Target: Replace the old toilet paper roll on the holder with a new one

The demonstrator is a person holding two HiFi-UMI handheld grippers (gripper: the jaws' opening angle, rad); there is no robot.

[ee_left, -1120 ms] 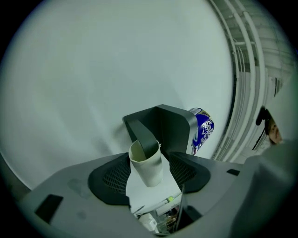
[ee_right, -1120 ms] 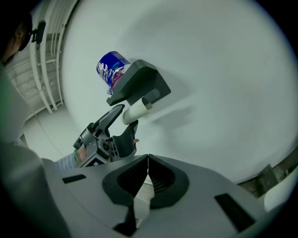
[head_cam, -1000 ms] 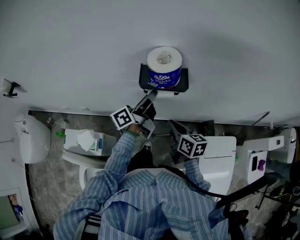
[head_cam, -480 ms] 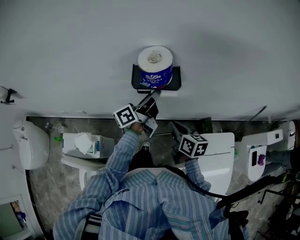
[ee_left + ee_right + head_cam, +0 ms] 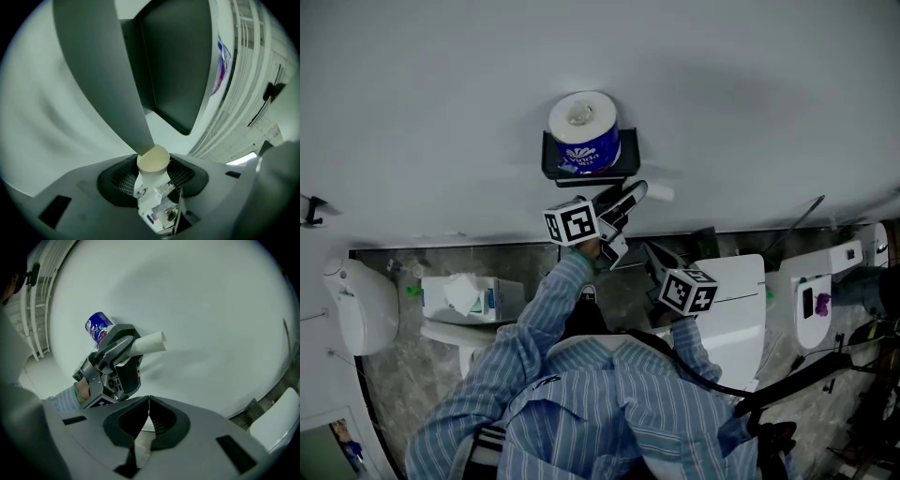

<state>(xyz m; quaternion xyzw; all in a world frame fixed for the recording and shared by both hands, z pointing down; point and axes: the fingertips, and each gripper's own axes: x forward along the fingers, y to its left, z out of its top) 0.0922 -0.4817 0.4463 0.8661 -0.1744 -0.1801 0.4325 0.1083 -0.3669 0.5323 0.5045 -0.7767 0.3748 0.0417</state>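
Observation:
A new toilet paper roll (image 5: 582,131) in a blue wrapper stands upright on top of the black wall holder (image 5: 551,161). Just below and to the right of the holder, my left gripper (image 5: 630,199) is shut on an empty white cardboard tube (image 5: 654,192), which sticks out to the right past the jaws. The right gripper view shows the same tube (image 5: 149,342) in the left gripper (image 5: 123,347), with the wrapped roll (image 5: 97,327) behind it. In the left gripper view the tube's end (image 5: 153,159) sits between the jaws, under the holder (image 5: 173,61). My right gripper (image 5: 652,253) is lower, shut and empty.
A white toilet (image 5: 727,300) stands at the lower right. At the lower left, a tissue box (image 5: 459,298) rests on a white stand, with a white fixture (image 5: 361,305) beside it. A small hook (image 5: 309,208) is on the plain wall.
My left gripper has moved right, out from under the holder, taking the cardboard tube with it. The right gripper has shifted only slightly.

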